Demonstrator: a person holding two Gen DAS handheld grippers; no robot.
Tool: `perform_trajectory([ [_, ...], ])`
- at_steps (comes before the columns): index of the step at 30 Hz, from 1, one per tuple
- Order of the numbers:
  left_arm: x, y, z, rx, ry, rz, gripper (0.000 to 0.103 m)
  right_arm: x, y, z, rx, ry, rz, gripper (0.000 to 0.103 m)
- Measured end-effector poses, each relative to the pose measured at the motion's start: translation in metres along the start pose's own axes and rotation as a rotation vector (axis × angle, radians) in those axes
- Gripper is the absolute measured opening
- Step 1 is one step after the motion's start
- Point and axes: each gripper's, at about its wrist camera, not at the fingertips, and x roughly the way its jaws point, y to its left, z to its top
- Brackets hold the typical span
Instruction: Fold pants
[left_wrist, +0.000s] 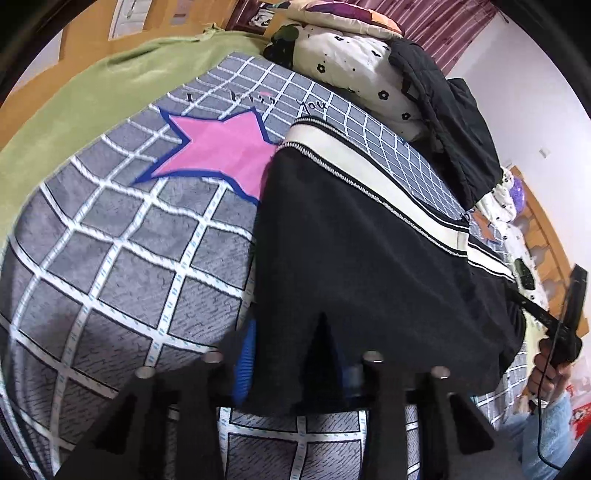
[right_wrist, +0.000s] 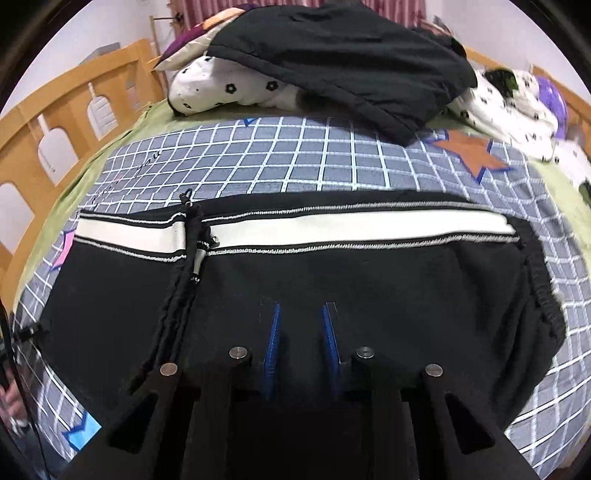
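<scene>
pants (right_wrist: 332, 280) under right hand-held gripper (right_wrist: 301, 332), jaws apart

Bed (right_wrist: 332, 162), black pants (right_wrist: 295, 280), jacket (right_wrist: 332, 62), pillow (right_wrist: 221, 88)

I see the pants (right_wrist: 332, 291) lying flat across the bed (right_wrist: 280, 162), folded lengthwise into one long black band. They are black, with a cream side stripe (right_wrist: 332, 226) edged in thin speckled piping running along their far side. The elastic waistband (right_wrist: 543, 280) sits bunched at their right end, near the bed's right edge. A black drawstring (right_wrist: 184, 266) trails across the stripe toward the near edge. In my left view the near hem (left_wrist: 332, 362) is lifted off the bed.
</scene>
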Motion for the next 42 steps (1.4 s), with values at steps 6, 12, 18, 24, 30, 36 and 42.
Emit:
perform_trajectory([
  [6, -0.027, -0.034, 0.017, 0.096, -0.071, 0.049, 0.02, -0.029, -0.022, -0.006, -0.011, -0.069, -0.026, 0.028],
  [12, -0.052, -0.113, 0.031, 0.232, -0.185, 0.111, 0.019, -0.05, -0.06, -0.015, 0.018, -0.088, -0.078, 0.03],
  [18, -0.051, -0.223, 0.017, 0.439, -0.228, 0.066, 0.018, -0.078, -0.098, -0.023, 0.058, -0.132, -0.127, 0.03],
  [24, -0.007, -0.305, -0.015, 0.531, -0.156, -0.041, 0.018, -0.097, -0.131, -0.026, 0.128, -0.167, -0.123, 0.03],
  [30, 0.067, -0.344, -0.066, 0.541, 0.041, -0.15, 0.007, -0.095, -0.15, -0.032, 0.194, -0.147, -0.102, 0.03],
  [36, 0.06, -0.34, -0.079, 0.537, 0.05, -0.212, 0.007, -0.093, -0.145, -0.034, 0.187, -0.132, -0.084, 0.031],
  [42, 0.015, -0.303, -0.049, 0.49, -0.053, -0.124, 0.04, -0.081, -0.121, -0.033, 0.176, -0.111, 0.0, 0.038],
])
